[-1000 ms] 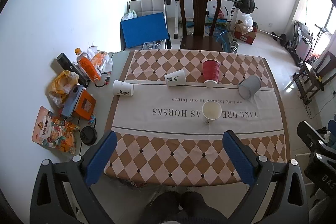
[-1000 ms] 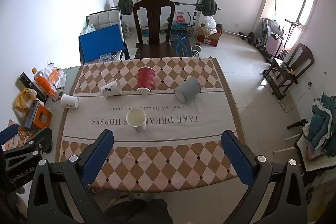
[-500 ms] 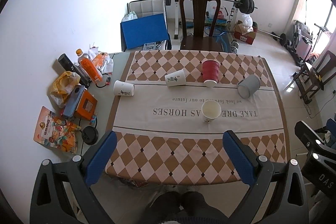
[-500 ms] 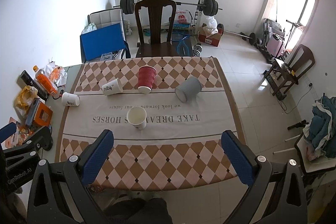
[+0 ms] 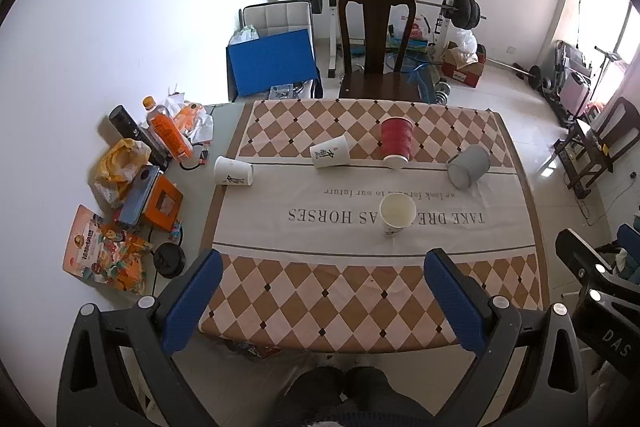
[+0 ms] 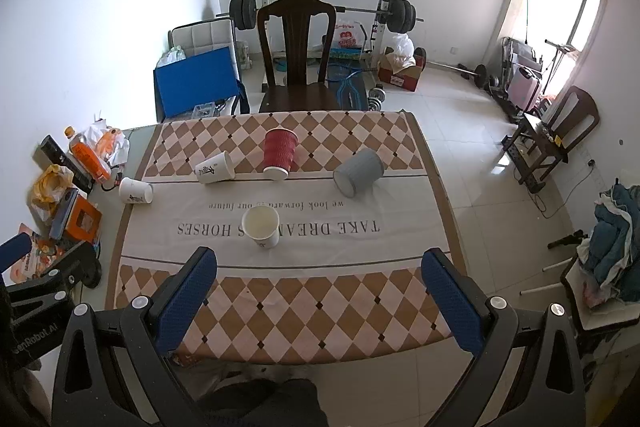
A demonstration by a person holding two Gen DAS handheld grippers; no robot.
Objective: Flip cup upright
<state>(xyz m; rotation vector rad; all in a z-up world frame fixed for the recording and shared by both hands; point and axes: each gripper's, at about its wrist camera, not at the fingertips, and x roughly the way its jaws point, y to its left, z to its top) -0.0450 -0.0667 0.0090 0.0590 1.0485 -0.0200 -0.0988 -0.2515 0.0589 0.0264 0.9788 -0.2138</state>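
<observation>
Checkered-cloth bench (image 5: 360, 287) fills mid-frame; white paper cup (image 5: 397, 214) upright at center, grey ribbed cup (image 5: 468, 166) tipped at right. Left tool (image 5: 322, 293) and right tool (image 6: 318, 291) both wide open, empty, above near edge.

A white paper cup (image 5: 397, 213) stands upright on the pale printed band of the cloth, mouth open upward. Behind it, a red ribbed paper cup (image 5: 396, 143) stands mouth-down. A grey ribbed cup (image 5: 469, 166) lies on its side to the right. A white cup with black lettering (image 5: 330, 157) lies tipped, apparently on its side. Another white lettered cup (image 5: 233, 176) lies on its side at the cloth's left edge.
</observation>
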